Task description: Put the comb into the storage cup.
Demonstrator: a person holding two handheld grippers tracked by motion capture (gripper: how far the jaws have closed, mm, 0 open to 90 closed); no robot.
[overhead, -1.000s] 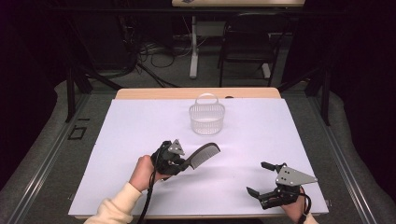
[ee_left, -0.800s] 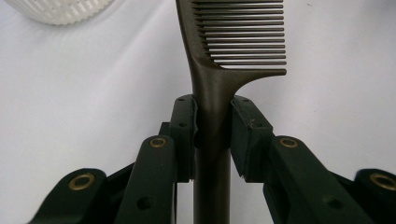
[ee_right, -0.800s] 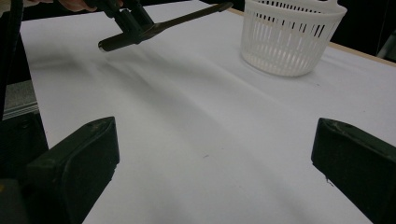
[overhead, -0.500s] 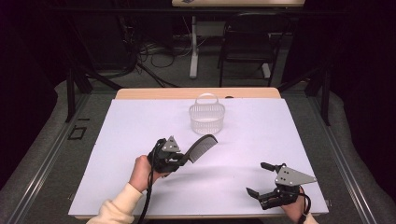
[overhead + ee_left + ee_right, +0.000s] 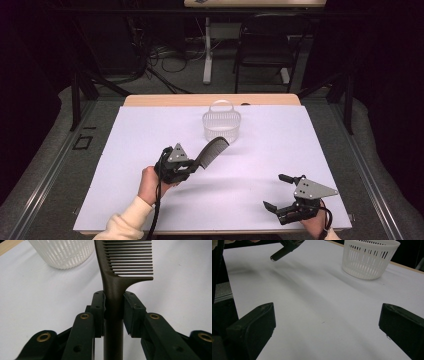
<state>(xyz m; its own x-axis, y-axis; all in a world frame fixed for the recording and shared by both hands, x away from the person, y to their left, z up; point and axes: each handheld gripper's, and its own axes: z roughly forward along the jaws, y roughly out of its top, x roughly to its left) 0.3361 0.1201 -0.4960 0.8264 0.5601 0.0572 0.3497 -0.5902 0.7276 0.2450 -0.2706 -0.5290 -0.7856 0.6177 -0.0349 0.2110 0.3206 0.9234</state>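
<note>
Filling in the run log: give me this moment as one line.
left gripper: shut on comb, held off table, pointing at basket | right gripper: open, empty, near front edge | basket: upright

A dark comb (image 5: 210, 152) is held off the surface by its handle, which is clamped between two black jaws (seen close in the left gripper view). Its toothed end is raised and pointed toward a basket (image 5: 221, 125), whose near wall it nearly reaches in the high view. The basket is white, round and slatted, with a hoop handle standing upright. It is set upright near the far edge of the surface.
</note>
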